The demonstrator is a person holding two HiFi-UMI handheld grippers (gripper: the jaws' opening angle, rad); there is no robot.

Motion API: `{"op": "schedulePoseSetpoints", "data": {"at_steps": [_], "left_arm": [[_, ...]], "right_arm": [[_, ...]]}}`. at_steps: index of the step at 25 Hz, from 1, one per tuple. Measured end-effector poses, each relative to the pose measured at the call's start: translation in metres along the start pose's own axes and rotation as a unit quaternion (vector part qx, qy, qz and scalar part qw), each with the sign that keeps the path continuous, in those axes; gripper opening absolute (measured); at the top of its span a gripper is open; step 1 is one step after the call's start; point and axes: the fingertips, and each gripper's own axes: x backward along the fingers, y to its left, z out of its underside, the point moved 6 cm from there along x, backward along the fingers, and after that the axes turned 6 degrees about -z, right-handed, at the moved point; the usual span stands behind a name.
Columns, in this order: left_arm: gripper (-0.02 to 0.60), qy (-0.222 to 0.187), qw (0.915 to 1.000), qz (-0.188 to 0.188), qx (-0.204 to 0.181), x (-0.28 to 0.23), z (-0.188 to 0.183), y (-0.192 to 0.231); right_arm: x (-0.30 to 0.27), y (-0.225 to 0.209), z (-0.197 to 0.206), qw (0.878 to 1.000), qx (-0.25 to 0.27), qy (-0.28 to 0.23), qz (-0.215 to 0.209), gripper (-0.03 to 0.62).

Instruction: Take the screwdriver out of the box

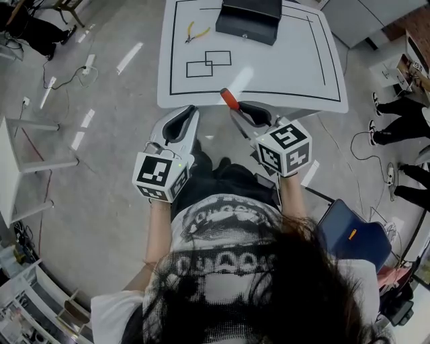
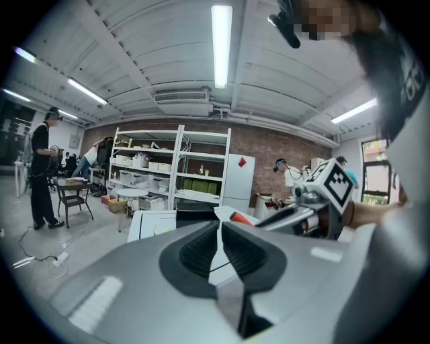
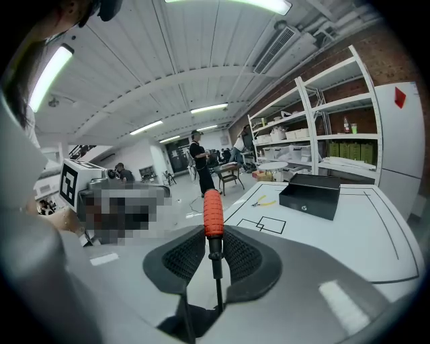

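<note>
The screwdriver [image 1: 230,99] has an orange-red handle and a thin dark shaft. My right gripper [image 1: 236,107] is shut on it just below the handle, at the near edge of the white table [image 1: 282,67]. In the right gripper view the screwdriver [image 3: 213,213] stands upright between the pads of that gripper [image 3: 213,232]. The black box [image 1: 247,20] sits closed at the table's far side, well beyond both grippers. My left gripper [image 1: 190,109] hovers just off the table's front edge, shut with nothing in it. From the left gripper [image 2: 220,225] the screwdriver's handle [image 2: 240,218] shows to the right.
Yellow-handled pliers [image 1: 196,32] lie left of the box. Two overlapping black rectangles [image 1: 208,64] are drawn on the table. A person's legs [image 1: 396,107] stand to the right. A blue chair [image 1: 349,232] is at my right, and a small white table [image 1: 20,161] at the left.
</note>
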Motion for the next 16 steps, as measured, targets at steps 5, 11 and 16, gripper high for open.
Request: {"op": "schedulePoseSetpoints", "data": {"at_steps": [5,11,16], "left_arm": [[0.000,-0.005,1.0000,0.002,-0.005,0.003,-0.004,-0.009],[0.000,-0.002,0.9999,0.004,-0.009,0.006,-0.001,-0.022],[0.000,-0.003,0.9999,0.007,-0.013,0.005,-0.003,-0.031]], "right_arm": [[0.007,0.000,0.001,1.000,0.002,-0.005,-0.001,0.089],[0.018,0.000,0.008,1.000,0.000,-0.007,0.000,0.089],[0.025,-0.002,0.009,1.000,0.000,-0.011,0.003,0.089]]}}
